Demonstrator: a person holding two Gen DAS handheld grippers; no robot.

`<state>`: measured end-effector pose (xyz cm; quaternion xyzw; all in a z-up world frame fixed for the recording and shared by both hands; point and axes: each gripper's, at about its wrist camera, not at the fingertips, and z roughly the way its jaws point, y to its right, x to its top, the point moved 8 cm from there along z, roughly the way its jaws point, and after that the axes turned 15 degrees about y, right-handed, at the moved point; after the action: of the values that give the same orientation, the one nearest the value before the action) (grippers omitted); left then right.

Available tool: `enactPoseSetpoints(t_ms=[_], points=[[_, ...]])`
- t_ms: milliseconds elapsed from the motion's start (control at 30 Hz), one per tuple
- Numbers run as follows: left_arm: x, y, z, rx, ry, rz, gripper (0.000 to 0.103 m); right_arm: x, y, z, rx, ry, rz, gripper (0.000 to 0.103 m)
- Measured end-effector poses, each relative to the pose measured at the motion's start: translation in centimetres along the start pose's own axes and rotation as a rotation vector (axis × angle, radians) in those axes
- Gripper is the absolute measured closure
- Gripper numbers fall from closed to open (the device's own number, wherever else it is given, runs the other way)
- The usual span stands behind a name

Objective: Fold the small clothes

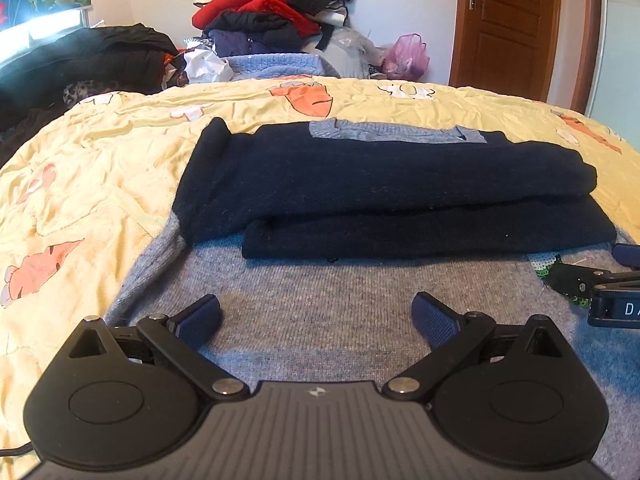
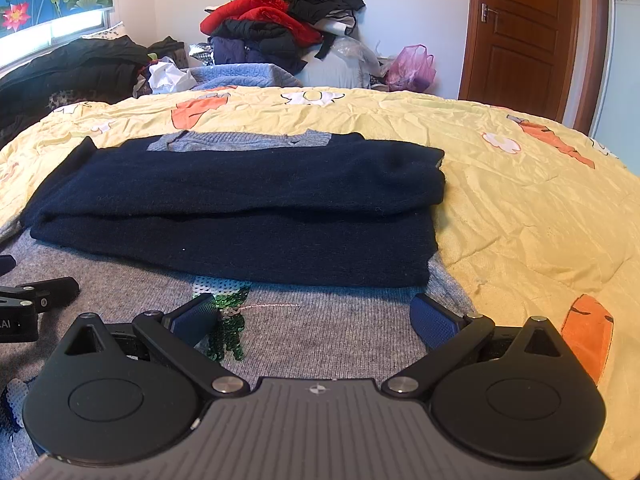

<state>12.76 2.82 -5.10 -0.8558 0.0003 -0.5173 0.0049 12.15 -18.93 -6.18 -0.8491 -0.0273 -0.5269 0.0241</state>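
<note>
I have both tools low over the grey sweater, which lies spread on the yellow bedspread toward the near edge of the bed. My left tool has its blue pads spread wide, with nothing between them, over bare grey knit. My right tool is spread just as wide and holds nothing; its left pad sits just beside the green sequin patch sewn on the sweater's front. In the left wrist view the right tool shows at the right edge, close to that same patch; in the right wrist view the left tool shows at the left edge.

The two dark navy sleeves are folded across the sweater's body, one band lying over the other, running from side to side. Beyond them the grey collar peeks out toward the far edge of the bed.

Past the far edge I see a heap of red and black clothes, a pink plastic bag and a brown wooden door.
</note>
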Motion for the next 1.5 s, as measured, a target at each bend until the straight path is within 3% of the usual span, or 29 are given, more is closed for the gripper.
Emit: enactPoseSetpoints(t_ms=[200,500,1500], points=[[0.0,0.0,-0.1,-0.003,0.000,-0.003,0.000,-0.3,0.1,-0.7,-0.022,-0.006,0.002,0.000],[0.0,0.0,-0.1,-0.003,0.000,-0.004,0.000,-2.4,-0.2,-5.6,-0.029,-0.003,-0.007,0.000],[-0.1,0.0,-0.7,0.034,-0.006,0.009,0.000,-2.4,-0.2,-5.5,-0.022,-0.002,0.001,0.000]])
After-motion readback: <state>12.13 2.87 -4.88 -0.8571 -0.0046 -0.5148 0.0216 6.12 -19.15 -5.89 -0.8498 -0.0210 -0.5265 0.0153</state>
